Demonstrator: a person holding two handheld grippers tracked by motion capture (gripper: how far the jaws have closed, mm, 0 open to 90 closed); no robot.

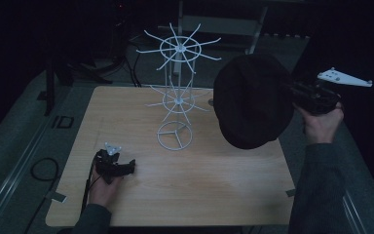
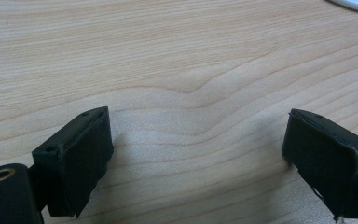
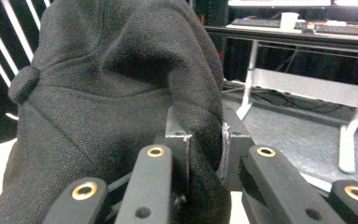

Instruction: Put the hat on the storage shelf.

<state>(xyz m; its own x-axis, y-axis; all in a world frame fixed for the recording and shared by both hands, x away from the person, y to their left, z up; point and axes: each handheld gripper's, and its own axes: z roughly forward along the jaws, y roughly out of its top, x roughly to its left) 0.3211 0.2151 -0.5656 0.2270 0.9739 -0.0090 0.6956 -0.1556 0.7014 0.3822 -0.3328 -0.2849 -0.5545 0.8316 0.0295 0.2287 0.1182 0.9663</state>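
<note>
A: Where is the black cap located?

B: The black cap is held in the air over the right far part of the counter, just right of the white wire rack. It is seen tilted, with its crown turned toward the rack. In the right gripper view the dark woven fabric and the button on the crown are shown close to the camera.

A: How is the cap held?

B: A fold of the cap's edge is clamped between the pads of the right hand-held gripper. The jaws are drawn close together on the fabric. In the high view the right hand-held gripper is carried by the person's right hand, beyond the right edge of the counter.

A: What is the condition of the left hand-held gripper?

B: The left hand-held gripper is seen with its jaws well apart, and nothing is held between them; bare wood grain is shown in the gap. In the high view it is rested low on the near left part of the counter, well apart from the cap.

A: What is recorded of the rack?

B: The rack is stood upright near the middle of the far half of the counter, on a round wire base, with two tiers of radiating arms. No item is hung on the arms.
</note>
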